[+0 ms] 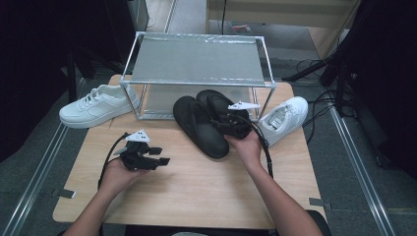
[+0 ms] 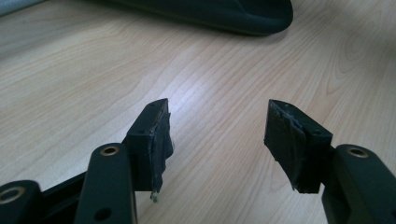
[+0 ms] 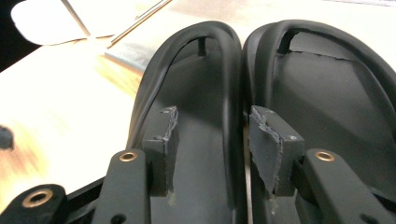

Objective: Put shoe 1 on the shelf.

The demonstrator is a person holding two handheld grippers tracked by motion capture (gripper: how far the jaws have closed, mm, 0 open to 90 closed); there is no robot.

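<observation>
Two black sandals lie side by side in the middle of the wooden table (image 1: 196, 191), the left sandal (image 1: 199, 128) nearer me and the right sandal (image 1: 214, 101) reaching under the rack. My right gripper (image 1: 223, 123) hovers over their heel ends. In the right gripper view its jaws (image 3: 212, 135) straddle the adjoining rims of the left sandal (image 3: 196, 79) and the right sandal (image 3: 327, 93), with a gap beside the left pad, so it is open. My left gripper (image 1: 160, 155) rests low over bare table at the left, open and empty (image 2: 217, 135).
A metal shoe rack (image 1: 196, 61) stands at the back of the table. One white sneaker (image 1: 96, 105) lies at its left, another white sneaker (image 1: 285, 118) at the right beside the sandals. A sandal's edge (image 2: 224, 14) lies ahead of the left gripper.
</observation>
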